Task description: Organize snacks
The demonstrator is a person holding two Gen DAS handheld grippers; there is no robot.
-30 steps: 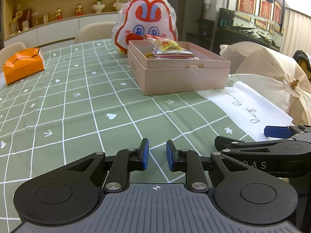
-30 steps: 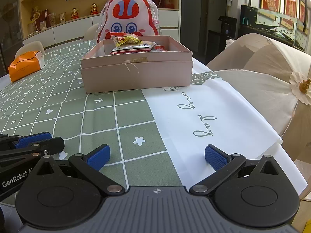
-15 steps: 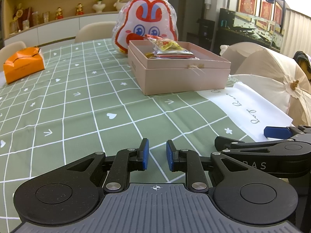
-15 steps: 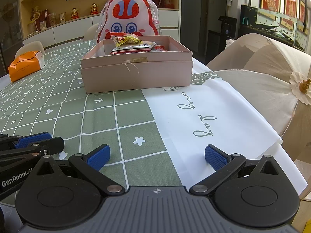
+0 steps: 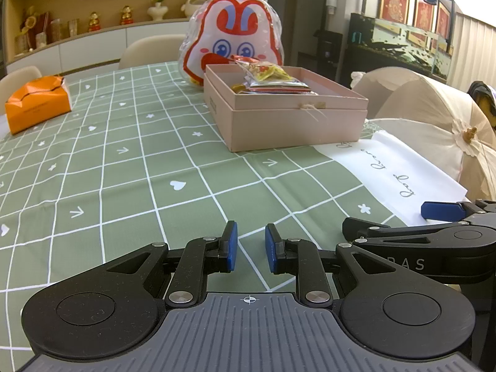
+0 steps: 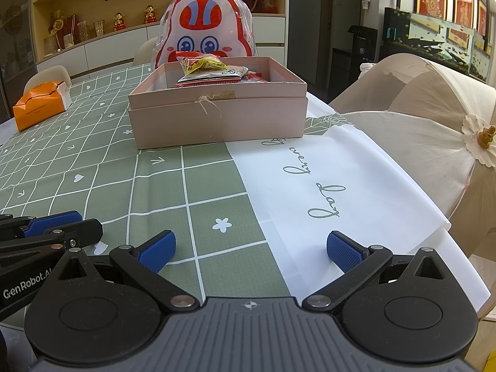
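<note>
A pink box stands on the green checked tablecloth and holds several snack packets. My left gripper hovers low over the cloth, well short of the box, its blue pads nearly together with a narrow gap and nothing between them. My right gripper is wide open and empty, beside the left one, facing the box. Each gripper shows at the edge of the other's view.
A clear bag with a red and white cartoon face stands behind the box. An orange box sits at the far left. Cream chairs line the right table edge.
</note>
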